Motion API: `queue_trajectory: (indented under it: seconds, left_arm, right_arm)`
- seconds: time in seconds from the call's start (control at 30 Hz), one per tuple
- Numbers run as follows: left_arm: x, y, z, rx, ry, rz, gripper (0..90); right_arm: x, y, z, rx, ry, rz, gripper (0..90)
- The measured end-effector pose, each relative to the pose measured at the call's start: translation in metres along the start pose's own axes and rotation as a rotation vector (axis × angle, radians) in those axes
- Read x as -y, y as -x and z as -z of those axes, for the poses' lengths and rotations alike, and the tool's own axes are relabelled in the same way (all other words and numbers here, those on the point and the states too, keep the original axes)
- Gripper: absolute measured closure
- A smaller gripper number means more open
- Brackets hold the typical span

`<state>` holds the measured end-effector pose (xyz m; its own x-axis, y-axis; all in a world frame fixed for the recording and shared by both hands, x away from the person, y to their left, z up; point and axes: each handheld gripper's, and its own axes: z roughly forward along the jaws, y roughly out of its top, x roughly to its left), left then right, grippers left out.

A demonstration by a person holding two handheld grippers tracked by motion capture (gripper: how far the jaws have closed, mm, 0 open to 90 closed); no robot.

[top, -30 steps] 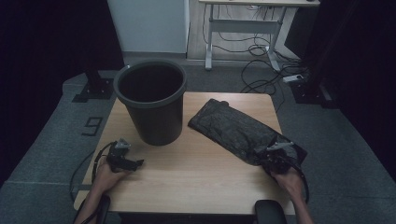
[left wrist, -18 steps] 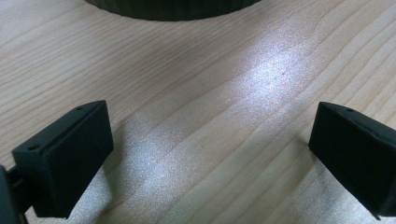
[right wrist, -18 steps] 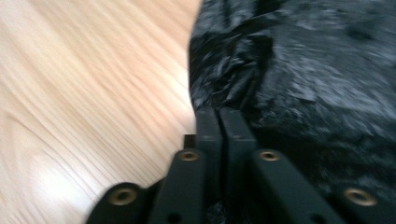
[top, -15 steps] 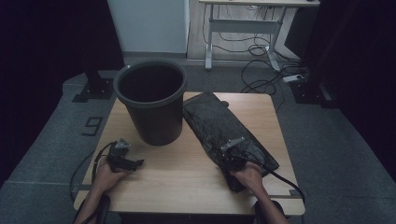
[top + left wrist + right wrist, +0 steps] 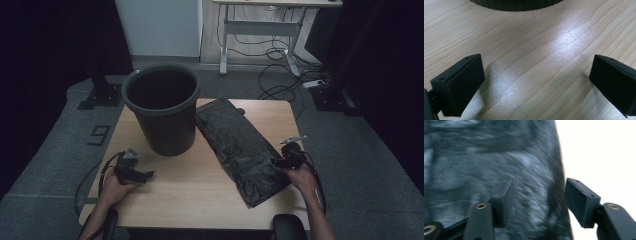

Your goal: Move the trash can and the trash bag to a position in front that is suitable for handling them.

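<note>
A black plastic bag [image 5: 240, 147] lies flat on the wooden table [image 5: 200, 195], running from beside the bucket toward the near right. A black bucket [image 5: 160, 107] stands upright at the table's back left. My right gripper [image 5: 276, 161] sits at the bag's right edge. Its jaws have just been opening. In the blurred right gripper view the right gripper [image 5: 540, 202] has its jaws apart over the bag [image 5: 486, 170], with no pad pressing on it. My left gripper [image 5: 147, 175] rests near the front left, open over bare wood [image 5: 536, 82], nothing between its jaws.
The bucket's base [image 5: 516, 3] is just ahead of the left gripper. Bare wood lies between the two hands. Beyond the table are grey floor, a desk frame [image 5: 260, 30] and loose cables [image 5: 280, 80].
The right gripper swung the bag's near end to the left, let it go and moved back right to the bag's edge. The left gripper stayed put.
</note>
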<state>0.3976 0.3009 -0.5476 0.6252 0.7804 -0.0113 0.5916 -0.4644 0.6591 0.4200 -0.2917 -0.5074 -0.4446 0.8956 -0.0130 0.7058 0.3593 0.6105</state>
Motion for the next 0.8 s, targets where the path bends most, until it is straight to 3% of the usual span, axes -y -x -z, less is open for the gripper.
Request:
queue_trajectory:
  seconds: [0.1, 0.17, 0.23, 0.33, 0.4, 0.43, 0.47, 0.57, 0.6, 0.63, 0.67, 0.73, 0.8]
  left_arm:
    - [0.000, 0.000, 0.000, 0.000, 0.000, 0.000, 0.0]
    - [0.000, 0.000, 0.000, 0.000, 0.000, 0.000, 0.0]
    - [0.000, 0.000, 0.000, 0.000, 0.000, 0.000, 0.0]
    - [0.000, 0.000, 0.000, 0.000, 0.000, 0.000, 0.0]
    - [0.000, 0.000, 0.000, 0.000, 0.000, 0.000, 0.0]
    - [0.000, 0.000, 0.000, 0.000, 0.000, 0.000, 0.0]
    - [0.000, 0.000, 0.000, 0.000, 0.000, 0.000, 0.0]
    - [0.000, 0.000, 0.000, -0.002, 0.002, 0.001, 0.0]
    - [0.000, 0.000, 0.000, -0.002, 0.001, 0.001, 0.0]
    - [0.000, 0.000, 0.000, -0.002, 0.001, 0.001, 0.0]
    - [0.000, 0.000, 0.000, -0.003, 0.001, 0.001, 0.0]
    - [0.000, 0.000, 0.000, -0.003, 0.001, 0.001, 0.0]
    - [0.000, 0.000, 0.000, -0.002, 0.001, 0.001, 0.0]
  right_arm:
    - [0.012, 0.014, -0.010, -0.019, -0.027, -0.036, 52.8]
    - [0.019, 0.017, -0.015, -0.037, -0.043, -0.034, 66.7]
    - [0.024, 0.017, -0.014, -0.063, -0.013, -0.018, 84.2]
    - [0.026, 0.009, -0.012, -0.070, -0.013, 0.007, 86.8]
    - [0.028, -0.007, -0.010, -0.080, -0.019, 0.039, 86.9]
    - [0.032, -0.029, -0.006, -0.093, -0.022, 0.082, 85.9]
    - [0.032, -0.029, -0.006, -0.093, -0.022, 0.082, 85.9]
    - [0.042, -0.070, 0.004, -0.121, -0.029, 0.162, 81.9]
    - [0.047, -0.094, 0.011, -0.156, -0.047, 0.212, 75.5]
    - [0.047, -0.094, 0.011, -0.156, -0.047, 0.212, 75.5]
    - [0.048, -0.102, 0.014, -0.150, -0.064, 0.235, 69.1]
    - [0.043, -0.102, 0.021, -0.068, -0.048, 0.253, 59.4]
    - [0.030, -0.083, 0.022, -0.042, -0.018, 0.176, 49.7]
